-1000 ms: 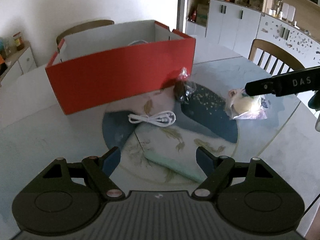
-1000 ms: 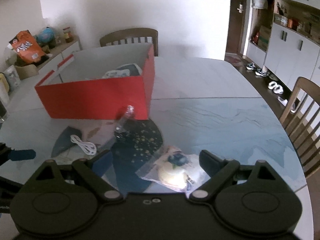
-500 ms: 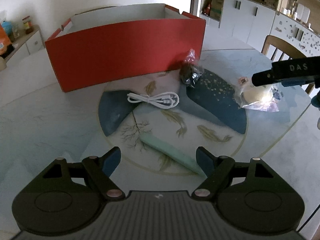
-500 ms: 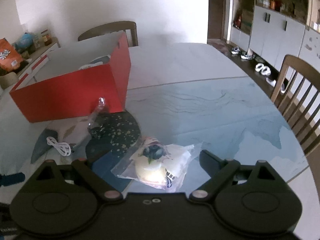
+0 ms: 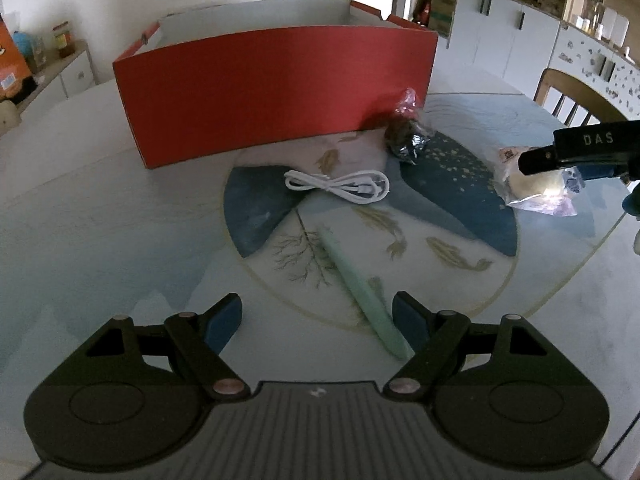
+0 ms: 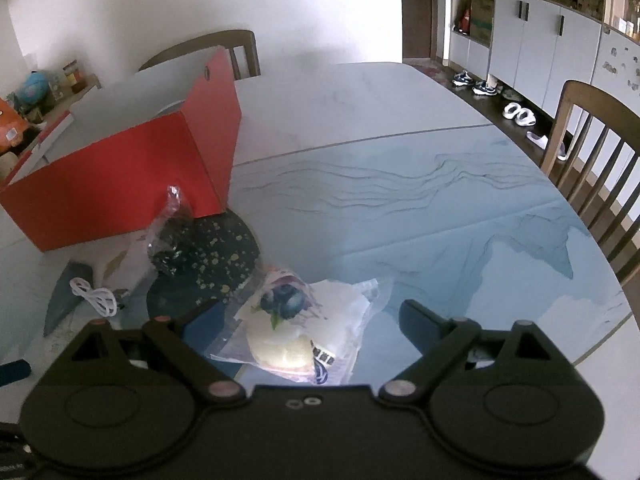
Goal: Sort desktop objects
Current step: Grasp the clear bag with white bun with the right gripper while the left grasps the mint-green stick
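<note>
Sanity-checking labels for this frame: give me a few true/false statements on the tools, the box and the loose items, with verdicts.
1. The left tool is shut on the pale green pen-shaped stick. False: its jaws are open and the stick lies on the table between them.
2. The right tool is open around the clear plastic bag with a round yellow pastry. True.
3. The coiled white USB cable lies inside the red cardboard box. False: it lies on the table in front of the box.
4. The dark snack in a crinkly clear wrapper sits near the box's right corner. True.
5. The box is closed by a lid. False: its top is open.
</note>
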`<state>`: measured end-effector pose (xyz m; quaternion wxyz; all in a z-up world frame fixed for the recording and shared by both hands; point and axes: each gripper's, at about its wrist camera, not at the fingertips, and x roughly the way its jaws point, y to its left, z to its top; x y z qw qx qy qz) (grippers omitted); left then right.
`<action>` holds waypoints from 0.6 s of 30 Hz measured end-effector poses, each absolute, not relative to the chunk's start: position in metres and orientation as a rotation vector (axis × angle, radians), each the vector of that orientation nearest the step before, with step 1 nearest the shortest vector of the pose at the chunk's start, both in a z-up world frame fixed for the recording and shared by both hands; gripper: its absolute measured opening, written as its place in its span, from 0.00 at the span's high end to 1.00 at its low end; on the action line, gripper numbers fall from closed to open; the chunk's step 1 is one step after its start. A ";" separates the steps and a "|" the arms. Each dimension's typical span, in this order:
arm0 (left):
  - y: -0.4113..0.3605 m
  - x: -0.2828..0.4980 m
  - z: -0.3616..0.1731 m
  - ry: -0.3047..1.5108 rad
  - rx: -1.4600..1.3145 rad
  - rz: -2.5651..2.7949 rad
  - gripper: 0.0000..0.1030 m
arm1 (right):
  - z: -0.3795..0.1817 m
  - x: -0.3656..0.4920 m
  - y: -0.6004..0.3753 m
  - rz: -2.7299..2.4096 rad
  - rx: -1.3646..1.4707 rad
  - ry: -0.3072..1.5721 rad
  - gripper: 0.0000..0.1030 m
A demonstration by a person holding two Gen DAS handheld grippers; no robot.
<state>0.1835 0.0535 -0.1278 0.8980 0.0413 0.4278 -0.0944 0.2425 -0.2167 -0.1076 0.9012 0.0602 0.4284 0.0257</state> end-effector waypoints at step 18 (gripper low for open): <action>0.048 0.191 -0.126 0.843 0.109 -0.201 0.84 | -0.118 0.247 -0.211 0.078 0.146 0.910 0.33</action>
